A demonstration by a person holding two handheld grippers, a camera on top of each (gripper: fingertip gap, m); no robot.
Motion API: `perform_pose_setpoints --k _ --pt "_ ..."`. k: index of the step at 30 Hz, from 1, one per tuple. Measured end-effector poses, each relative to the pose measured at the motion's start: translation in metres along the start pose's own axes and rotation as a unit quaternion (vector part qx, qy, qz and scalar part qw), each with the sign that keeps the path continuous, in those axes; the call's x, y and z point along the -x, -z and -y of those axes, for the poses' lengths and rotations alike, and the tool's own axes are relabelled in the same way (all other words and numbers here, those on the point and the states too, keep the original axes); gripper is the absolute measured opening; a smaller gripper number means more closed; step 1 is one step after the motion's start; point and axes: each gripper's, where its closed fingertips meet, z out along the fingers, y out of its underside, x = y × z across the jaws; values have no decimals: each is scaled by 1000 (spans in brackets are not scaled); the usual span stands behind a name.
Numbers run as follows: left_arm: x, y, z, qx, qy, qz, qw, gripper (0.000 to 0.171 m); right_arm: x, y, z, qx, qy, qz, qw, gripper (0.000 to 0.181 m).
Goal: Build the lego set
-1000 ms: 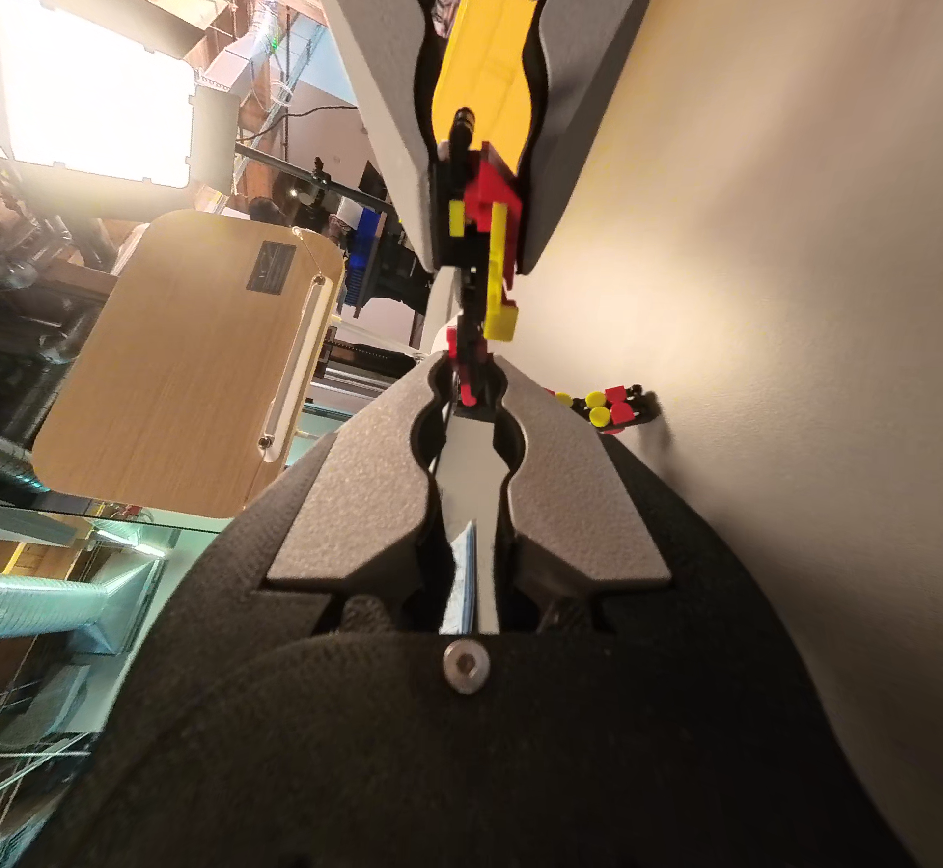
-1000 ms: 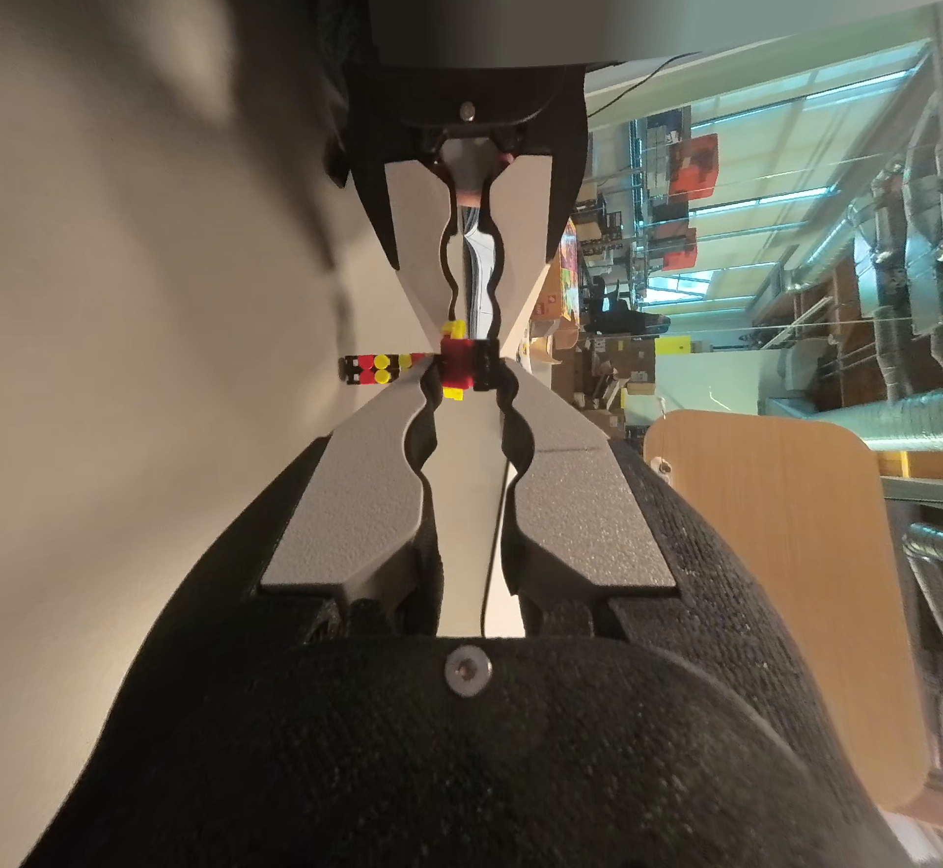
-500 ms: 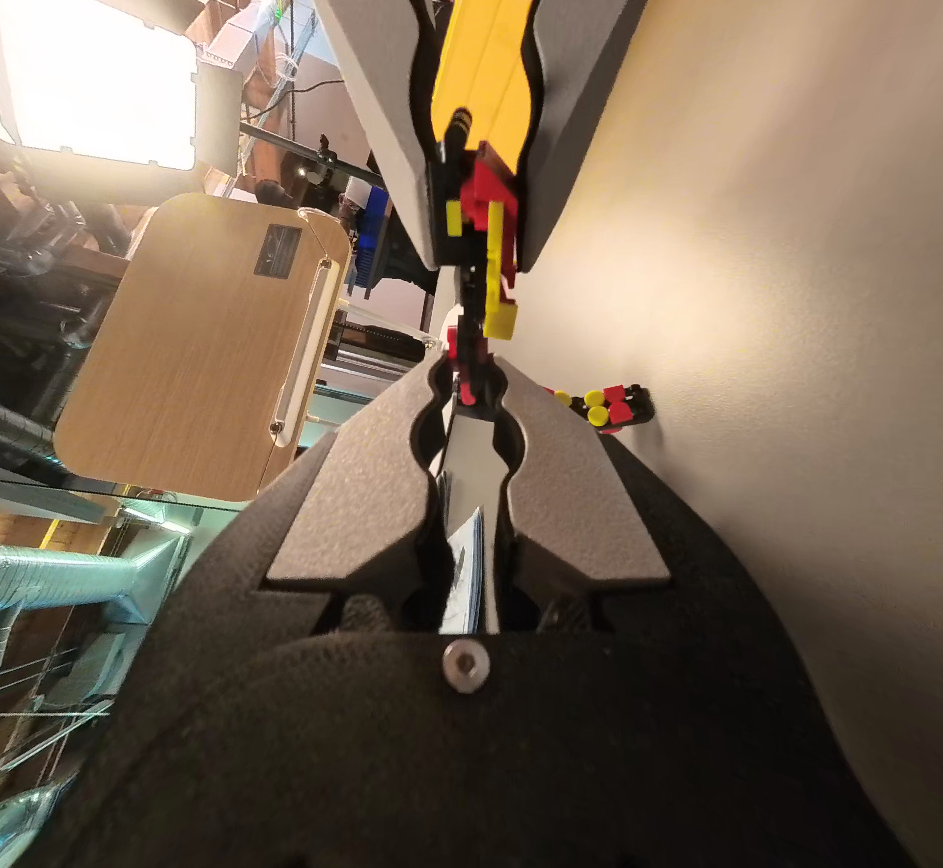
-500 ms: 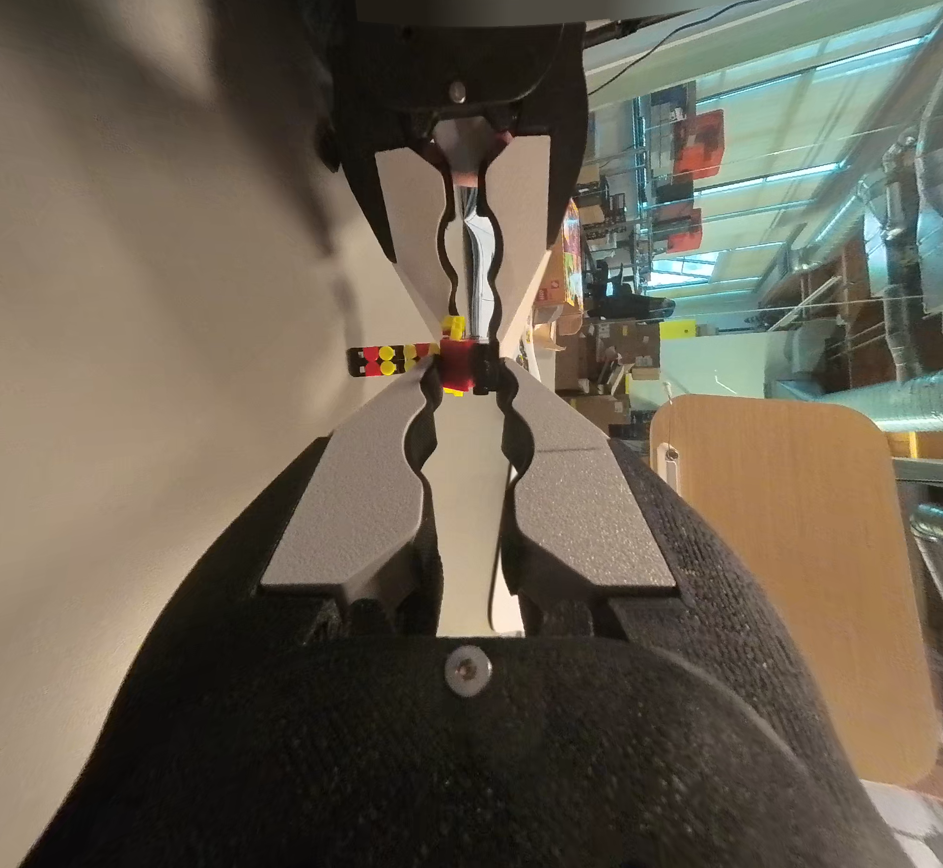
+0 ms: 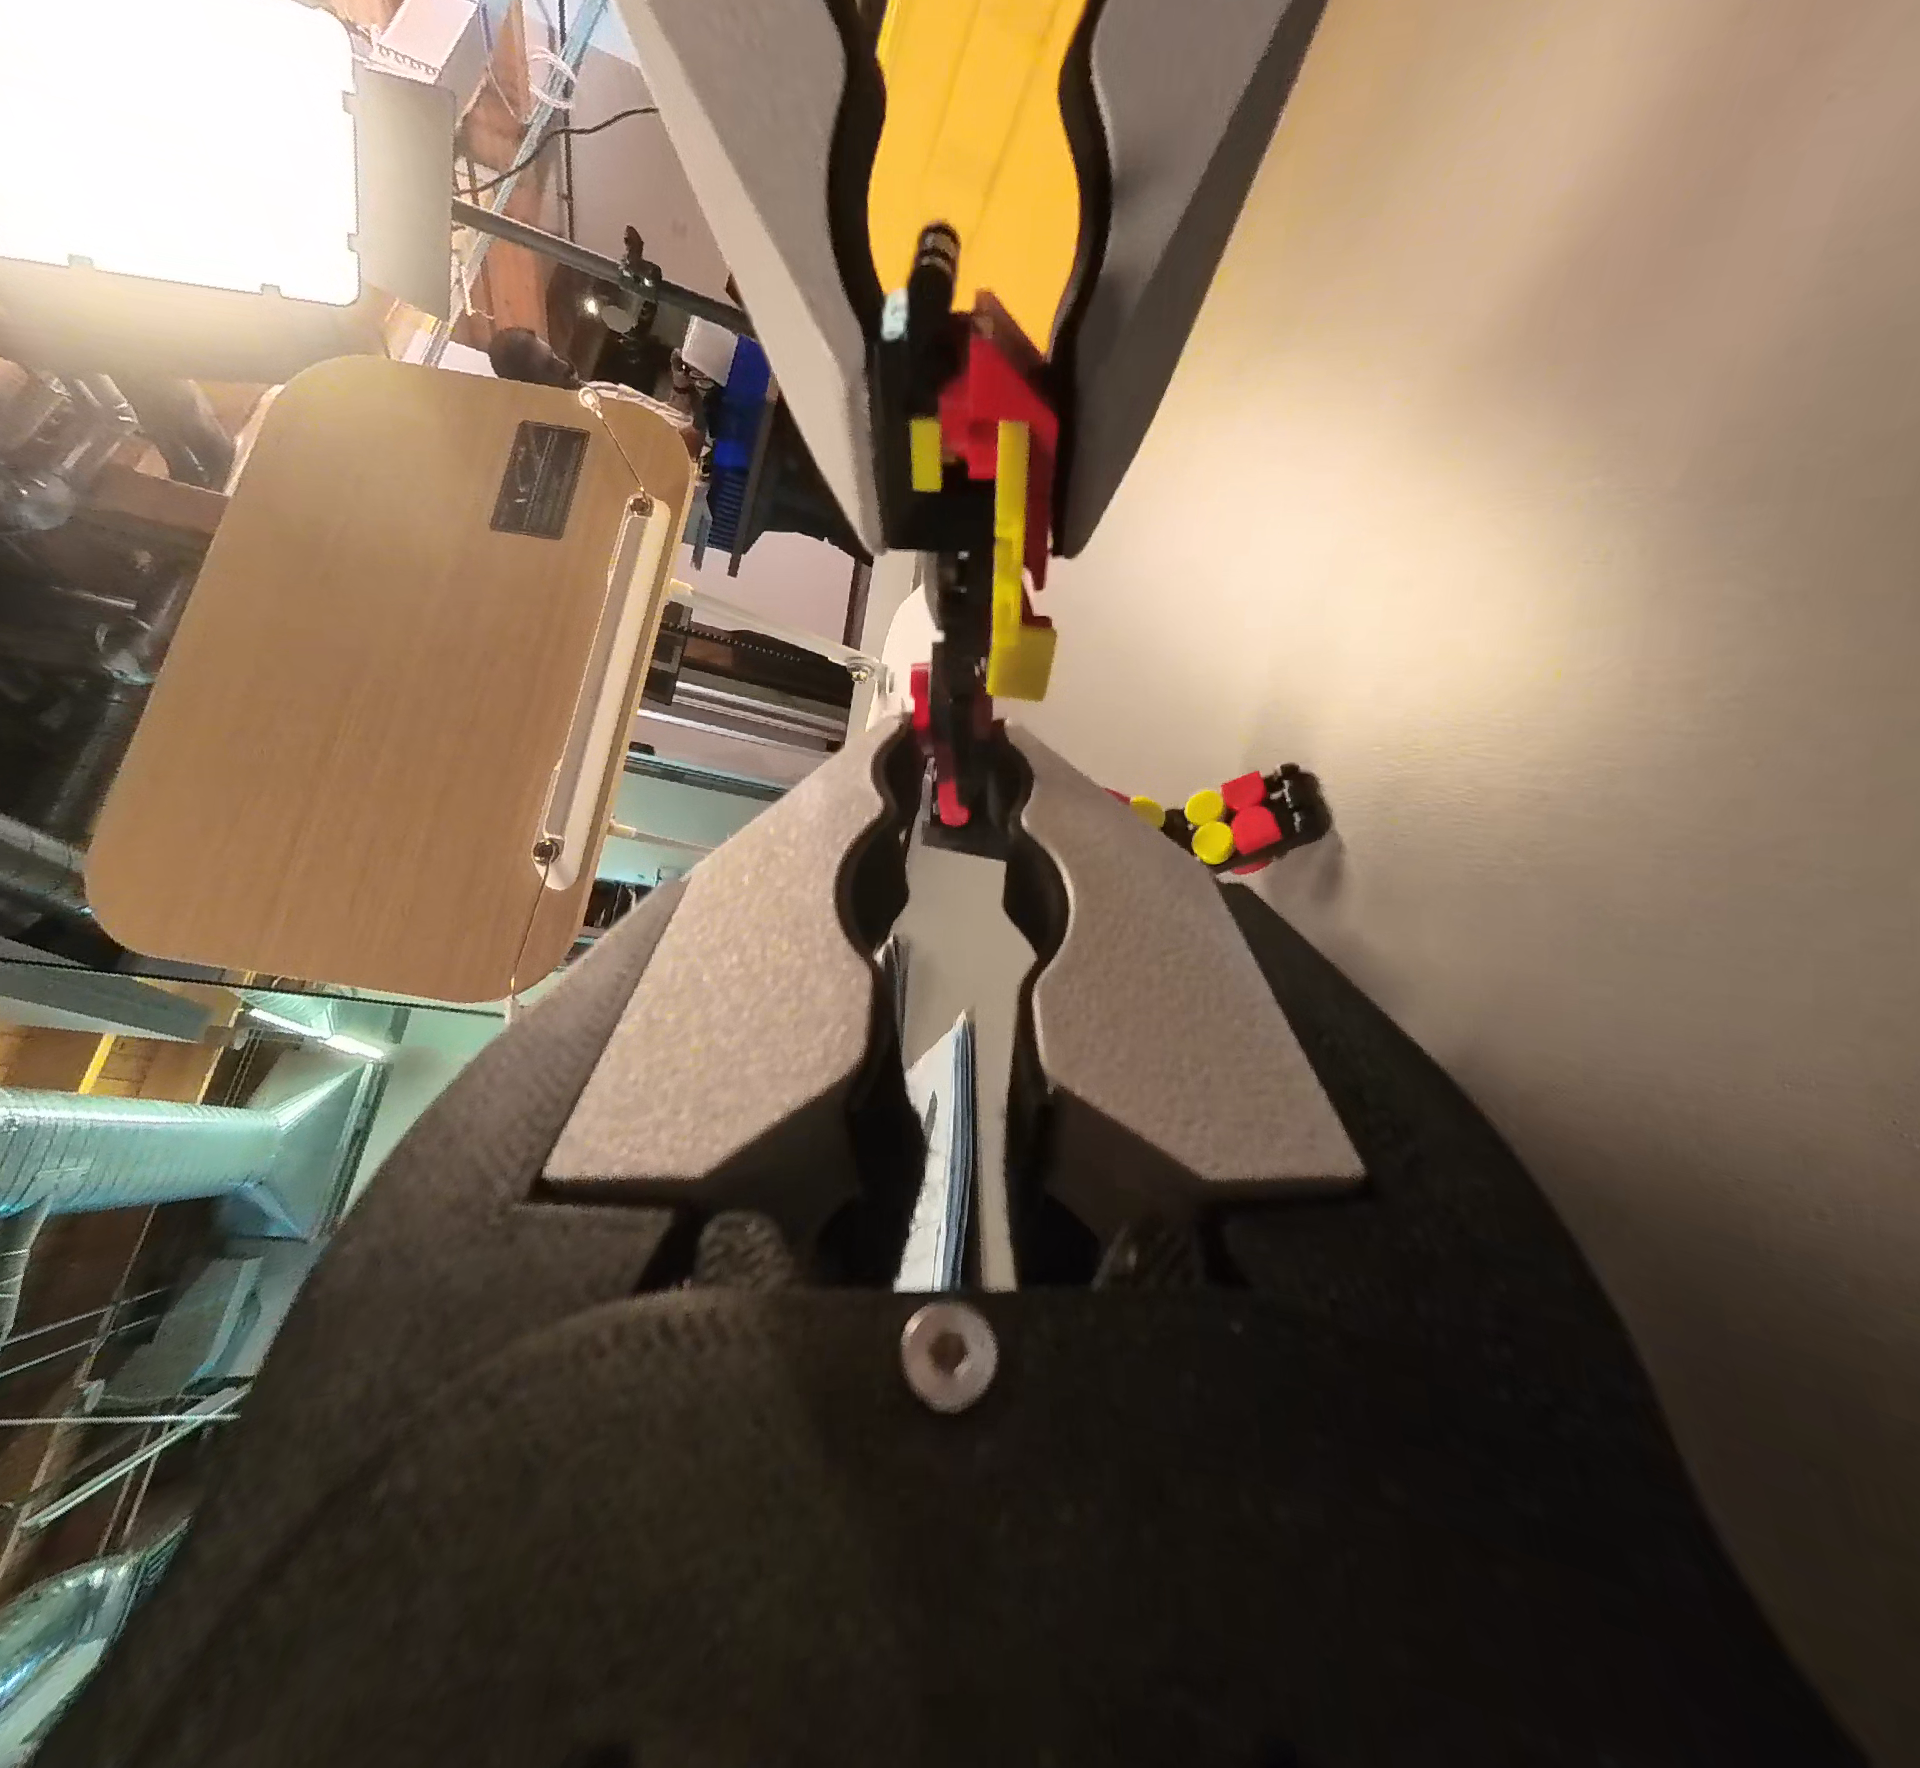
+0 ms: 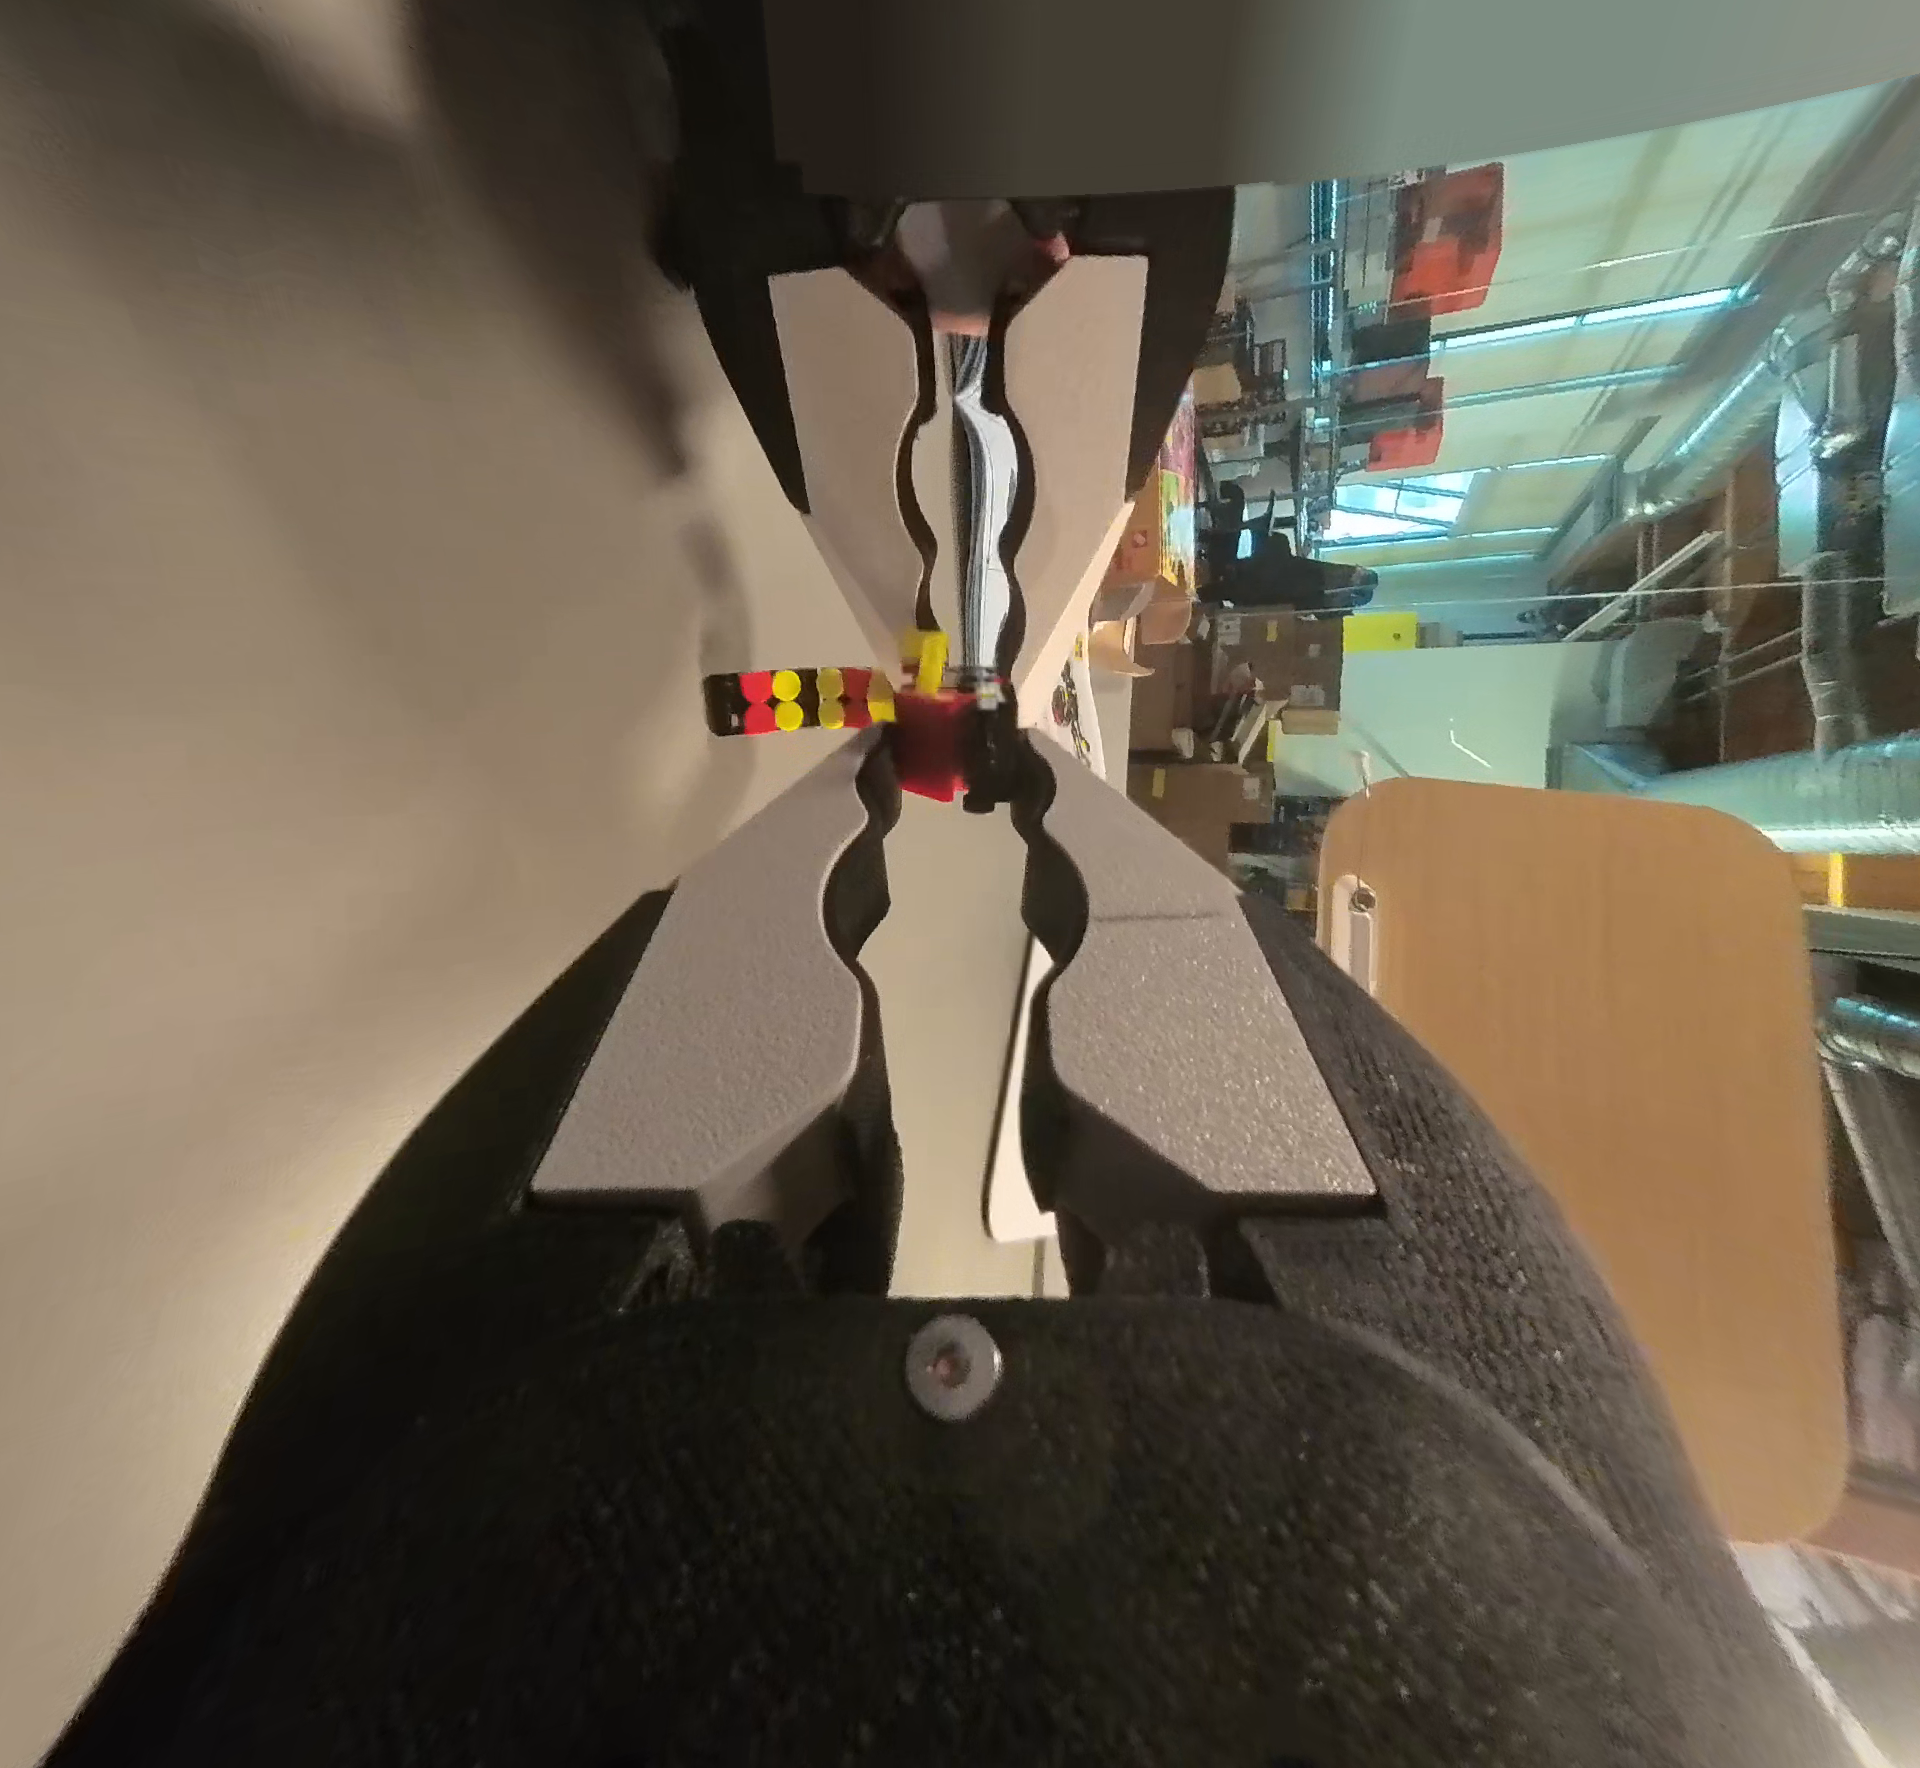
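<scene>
A small red, yellow and black lego assembly [image 5: 1013,575] is held in the air between my two grippers, tip to tip. My left gripper [image 5: 961,768] is shut on its lower red and black end. My right gripper [image 5: 966,539] faces it from above, shut on the upper end. In the right wrist view my right gripper [image 6: 951,757] is shut on the red and black part [image 6: 925,752], and the left gripper [image 6: 961,669] meets it from above. A second strip of black, red and yellow lego [image 5: 1236,819] lies on the beige table [image 5: 1558,575]; it also shows in the right wrist view [image 6: 800,700].
Both views are rolled sideways, so the table [image 6: 312,575] stands like a wall. A light wooden board [image 5: 395,679] stands beyond the table edge, also in the right wrist view [image 6: 1579,1147]. A bright light panel [image 5: 177,118] and a yellow box [image 5: 987,56] are behind. Some 4 cm of space lies between my two pairs of fingers.
Both grippers keep their hold on the assembly. The views have tilted slightly, so the background has shifted a little. The strip on the table has not moved.
</scene>
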Motion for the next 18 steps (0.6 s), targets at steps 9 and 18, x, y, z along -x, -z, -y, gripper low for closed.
perform_pose_setpoints --k 9,18 --pt "-1 -2 -5 15 -2 -2 1000 11 1 -3 -2 16 -8 -1 1000 19" --pt "-2 -3 -8 22 -1 -5 1000 11 2 -6 -2 -1 -49 2 999 19"
